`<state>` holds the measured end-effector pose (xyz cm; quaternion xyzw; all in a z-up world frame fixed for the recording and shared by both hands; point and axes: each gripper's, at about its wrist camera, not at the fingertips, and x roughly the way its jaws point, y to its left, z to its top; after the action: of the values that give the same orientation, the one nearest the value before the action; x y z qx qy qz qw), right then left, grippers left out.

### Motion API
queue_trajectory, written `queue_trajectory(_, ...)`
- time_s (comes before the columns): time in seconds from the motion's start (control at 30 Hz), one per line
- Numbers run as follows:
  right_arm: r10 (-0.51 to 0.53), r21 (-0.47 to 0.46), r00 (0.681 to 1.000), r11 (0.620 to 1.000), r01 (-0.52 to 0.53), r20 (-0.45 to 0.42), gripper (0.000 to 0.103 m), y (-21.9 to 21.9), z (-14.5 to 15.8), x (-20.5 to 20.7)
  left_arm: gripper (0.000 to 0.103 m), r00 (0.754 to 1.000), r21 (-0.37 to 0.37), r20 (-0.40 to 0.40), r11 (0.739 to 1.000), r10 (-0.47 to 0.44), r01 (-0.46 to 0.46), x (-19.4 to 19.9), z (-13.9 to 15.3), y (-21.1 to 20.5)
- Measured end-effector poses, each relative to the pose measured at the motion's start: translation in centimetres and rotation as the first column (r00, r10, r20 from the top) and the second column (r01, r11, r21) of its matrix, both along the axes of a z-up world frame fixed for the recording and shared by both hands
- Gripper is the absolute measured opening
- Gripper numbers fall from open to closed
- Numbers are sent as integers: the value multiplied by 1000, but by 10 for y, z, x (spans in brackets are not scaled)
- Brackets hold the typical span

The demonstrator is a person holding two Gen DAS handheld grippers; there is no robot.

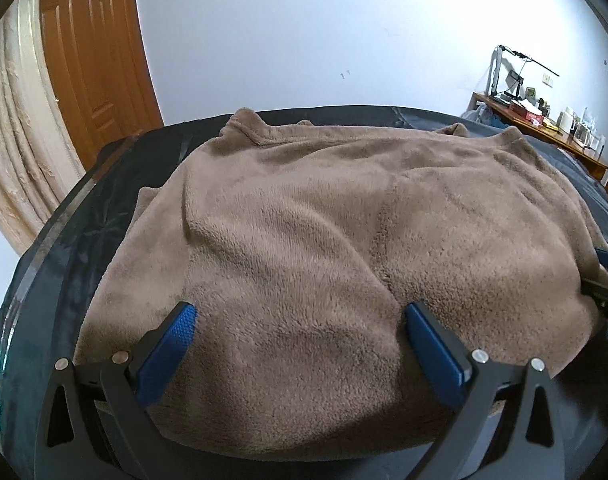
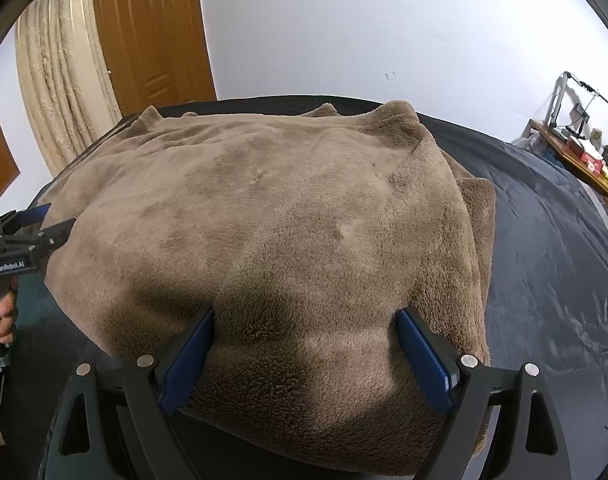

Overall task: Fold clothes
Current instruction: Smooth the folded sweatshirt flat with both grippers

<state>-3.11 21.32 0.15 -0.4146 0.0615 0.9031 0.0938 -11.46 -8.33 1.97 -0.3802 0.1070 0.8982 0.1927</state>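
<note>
My left tool (image 1: 300, 320) spread apart over the brown fleece garment (image 1: 323, 232), my right tool (image 2: 305, 322) likewise apart above its near edge, dark bed (image 2: 543, 260) beneath.

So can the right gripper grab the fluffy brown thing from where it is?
Probably yes. The right gripper is wide open with the brown fleece garment bulging between its pads, and nothing lies in the way.

Pale wall (image 1: 304, 40) ahead of tongs. Wooden door (image 2: 152, 28) and cream curtain (image 2: 60, 92) far left; cluttered wooden desk (image 1: 543, 128) far right.
</note>
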Motion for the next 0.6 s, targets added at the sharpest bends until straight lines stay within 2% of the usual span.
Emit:
queue_trajectory(0.27,-1,-5,1000,1000,1,-3,92,0,0,0,103,1000,14,15,1000,1,-1,-2,-2,-1)
queue_trajectory(0.33,-22,-21,1000,1000,22,-20,92,1,2,1,103,1000,16,18,1000,2,-2,-3,-2,-1)
queue_trajectory(0.4,-85,-55,996,995,84,-14,92,1,6,0,103,1000,16,19,1000,2,-3,-3,-3,-1)
queue_trajectory(0.47,-128,-64,991,990,126,-28,92,-7,19,-4,103,1000,17,19,1000,2,-2,-3,-3,-1)
queue_trajectory(0.6,-75,7,990,997,76,-118,92,-45,46,-17,103,1000,24,20,1000,3,-4,-3,-2,-2)
